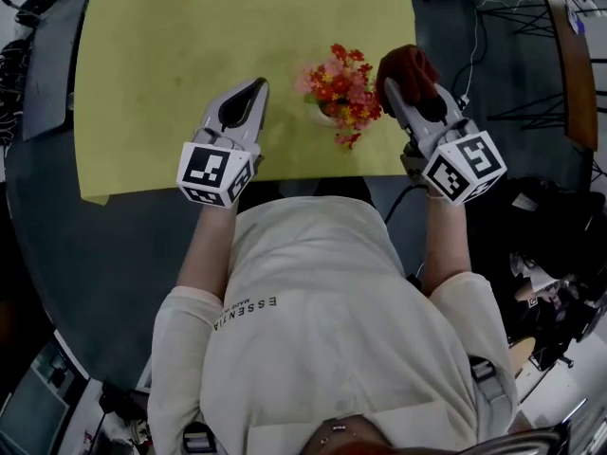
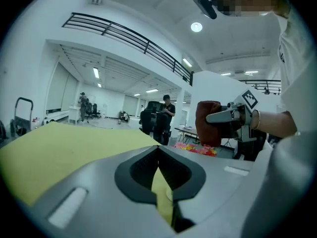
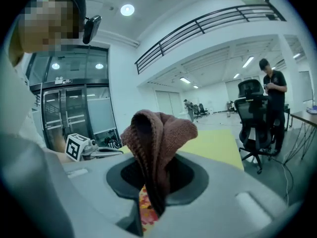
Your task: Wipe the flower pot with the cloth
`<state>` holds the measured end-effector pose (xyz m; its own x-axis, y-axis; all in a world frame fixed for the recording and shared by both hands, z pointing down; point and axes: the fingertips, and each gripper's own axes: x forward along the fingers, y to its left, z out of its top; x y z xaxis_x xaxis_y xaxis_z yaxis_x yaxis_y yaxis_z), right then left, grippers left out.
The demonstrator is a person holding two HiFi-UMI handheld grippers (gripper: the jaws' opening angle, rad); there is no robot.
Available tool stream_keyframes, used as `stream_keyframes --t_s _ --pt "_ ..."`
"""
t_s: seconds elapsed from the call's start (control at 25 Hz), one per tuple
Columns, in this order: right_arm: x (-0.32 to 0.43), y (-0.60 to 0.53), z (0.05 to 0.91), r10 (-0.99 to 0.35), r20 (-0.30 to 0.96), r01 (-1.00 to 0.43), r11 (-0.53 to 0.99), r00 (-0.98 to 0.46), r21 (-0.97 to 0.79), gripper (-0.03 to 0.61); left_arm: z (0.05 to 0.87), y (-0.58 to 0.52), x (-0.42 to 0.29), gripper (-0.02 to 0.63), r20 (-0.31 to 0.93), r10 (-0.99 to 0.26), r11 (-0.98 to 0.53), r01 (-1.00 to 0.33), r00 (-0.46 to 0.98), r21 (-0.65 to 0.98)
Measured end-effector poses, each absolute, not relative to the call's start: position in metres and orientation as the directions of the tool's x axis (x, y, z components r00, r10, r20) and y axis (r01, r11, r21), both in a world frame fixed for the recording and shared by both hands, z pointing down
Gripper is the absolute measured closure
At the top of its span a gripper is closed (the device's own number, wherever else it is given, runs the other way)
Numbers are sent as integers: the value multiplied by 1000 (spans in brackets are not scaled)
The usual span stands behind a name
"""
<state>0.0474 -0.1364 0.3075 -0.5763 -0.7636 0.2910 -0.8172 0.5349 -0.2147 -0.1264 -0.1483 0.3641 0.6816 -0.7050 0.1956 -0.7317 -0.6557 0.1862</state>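
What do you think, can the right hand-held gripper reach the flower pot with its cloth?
Probably yes. The right hand-held gripper, shut on the cloth, sits just beside the flower pot with nothing between them, though the flowers spread over the pot's top.

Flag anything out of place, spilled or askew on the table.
Nothing stands out. The flower pot looks upright on the yellow mat, nothing spilled, and the cloth is bunched in the right gripper beside it.
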Motion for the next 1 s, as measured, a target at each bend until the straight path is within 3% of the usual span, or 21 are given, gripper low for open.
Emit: stream_keyframes --t_s 0.24,0.48,1.0 --pt "-11 -88 311 -812 304 -864 436 -499 -252 517 364 -128 -151 601 209 -556 -779 -592 804 204" --pt "-65 -58 370 -807 379 -881 344 -454 -323 517 383 -110 -170 601 248 -445 -838 -497 861 223" --pt "-117 -112 505 -787 496 -900 166 -368 -403 517 442 -122 -183 601 318 -368 -840 -459 873 289"
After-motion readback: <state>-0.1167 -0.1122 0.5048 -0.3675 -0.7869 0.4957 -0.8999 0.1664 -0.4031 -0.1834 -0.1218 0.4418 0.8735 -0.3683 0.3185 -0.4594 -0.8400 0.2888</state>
